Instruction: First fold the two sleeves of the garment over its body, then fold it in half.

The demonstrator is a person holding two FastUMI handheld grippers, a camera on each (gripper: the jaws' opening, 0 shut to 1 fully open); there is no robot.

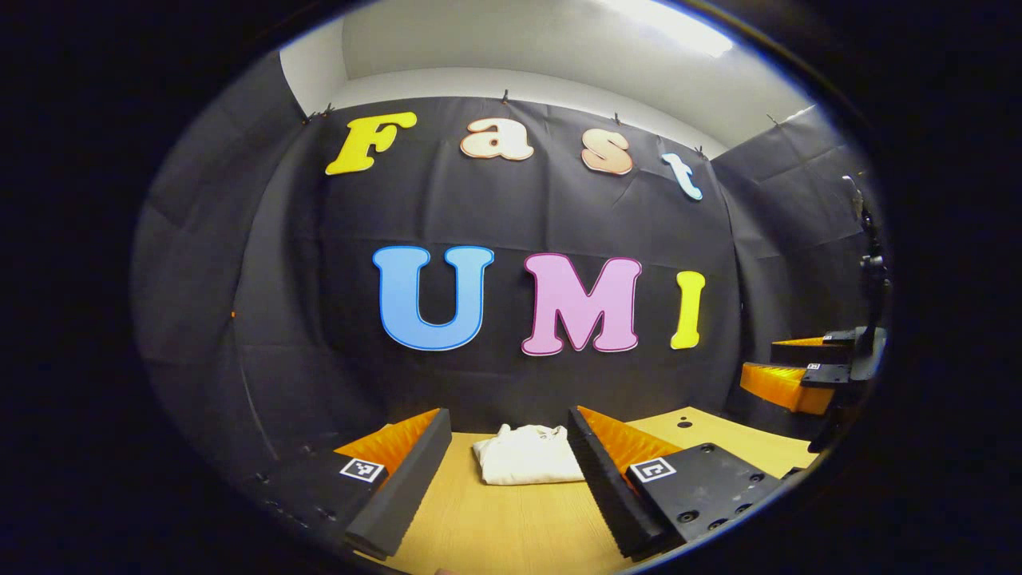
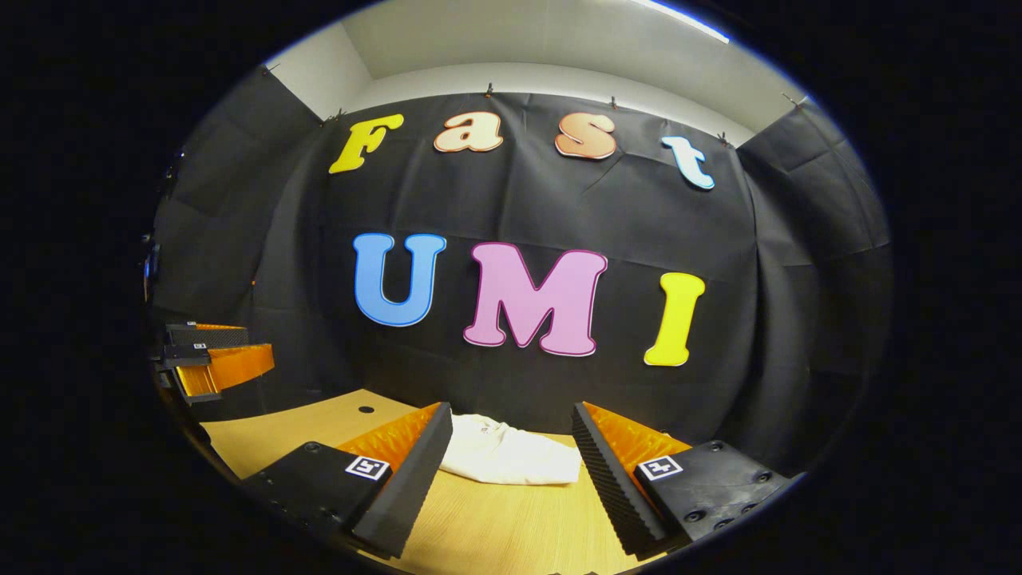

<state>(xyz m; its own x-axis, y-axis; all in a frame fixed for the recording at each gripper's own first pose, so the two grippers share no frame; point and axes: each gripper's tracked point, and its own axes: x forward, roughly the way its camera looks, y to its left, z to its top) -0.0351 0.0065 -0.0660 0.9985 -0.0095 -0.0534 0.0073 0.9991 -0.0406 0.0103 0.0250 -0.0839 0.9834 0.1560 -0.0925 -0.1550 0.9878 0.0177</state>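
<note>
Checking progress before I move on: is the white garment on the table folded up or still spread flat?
Folded. The white garment lies as a small, compact bundle on the wooden table, no sleeves sticking out; both tongs are open and off it.

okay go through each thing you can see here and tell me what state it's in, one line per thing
Garment: folded into a compact white bundle, lying on the table, untouched.
Left hand-held gripper: open, empty, held above the table.
Right hand-held gripper: open, empty, held above the table.
Table: wooden top, bearing the garment.
</note>
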